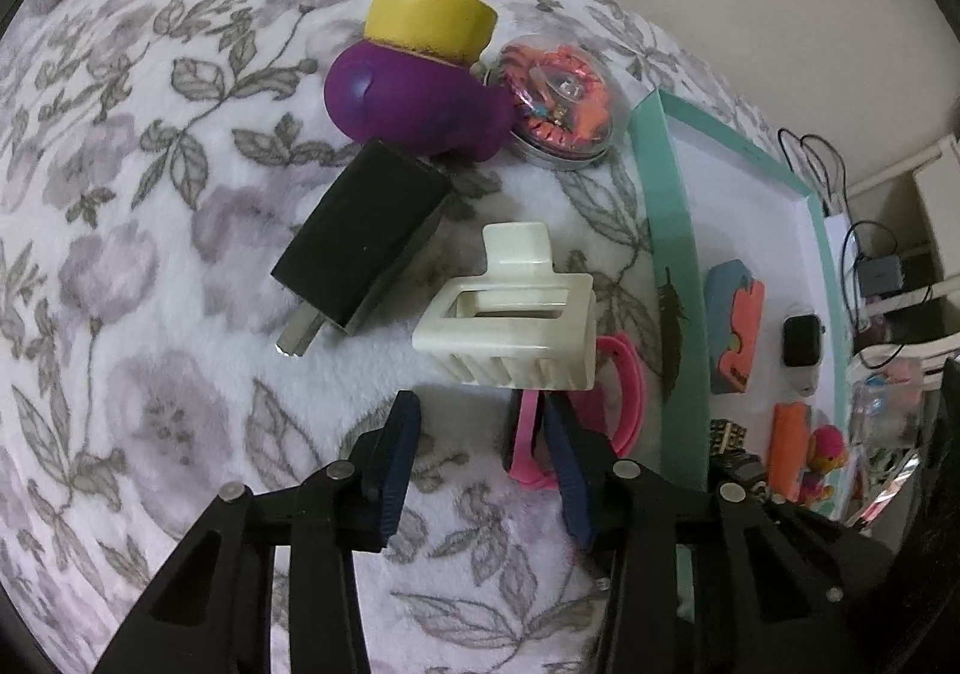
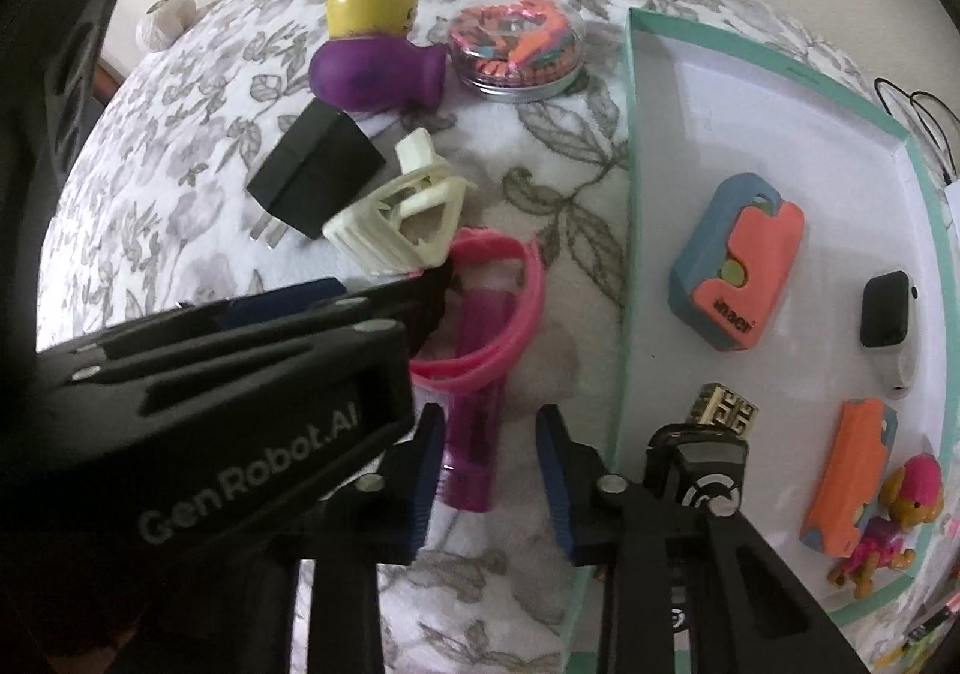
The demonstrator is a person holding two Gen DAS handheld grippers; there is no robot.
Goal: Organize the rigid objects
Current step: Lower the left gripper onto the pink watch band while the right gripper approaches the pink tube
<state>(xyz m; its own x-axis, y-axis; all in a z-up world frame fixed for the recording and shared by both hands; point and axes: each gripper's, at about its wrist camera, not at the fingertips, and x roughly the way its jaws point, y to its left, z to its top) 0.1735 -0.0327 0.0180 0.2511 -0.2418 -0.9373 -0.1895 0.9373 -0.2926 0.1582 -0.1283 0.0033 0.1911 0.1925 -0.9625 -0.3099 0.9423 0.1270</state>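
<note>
While both my grippers point down at the floral blanket [image 1: 150,230], I judge the magenta flashlight [image 2: 477,410] the thing in hand: it lies just beside the teal box's [image 2: 624,230] left wall, its butt end between the right gripper's [image 2: 489,470] blue pads. The left pad looks close against the barrel, the right one stands clear, so I read that gripper as released, not yet clenched.

The flashlight looks stiff, light and glossy, so probably slippery; I would pinch across the barrel's middle, clear of the pink bracelet [image 2: 516,302] looped over it. That band looks soft and may drag along.

The left gripper [image 1: 480,434] hangs parted over the blanket below the cream hair claw clip [image 1: 516,326], one finger touching the pink band; it grasps nothing.

The right view shows the flashlight's whole length and the box's contents: a blue-and-orange case [image 2: 738,266], a smartwatch [image 2: 885,314], a toy pup [image 2: 894,524]. The left view hides most of the flashlight behind its finger, but shows the black charger's [image 1: 360,248] prongs and the claw's teeth plainly.
</note>
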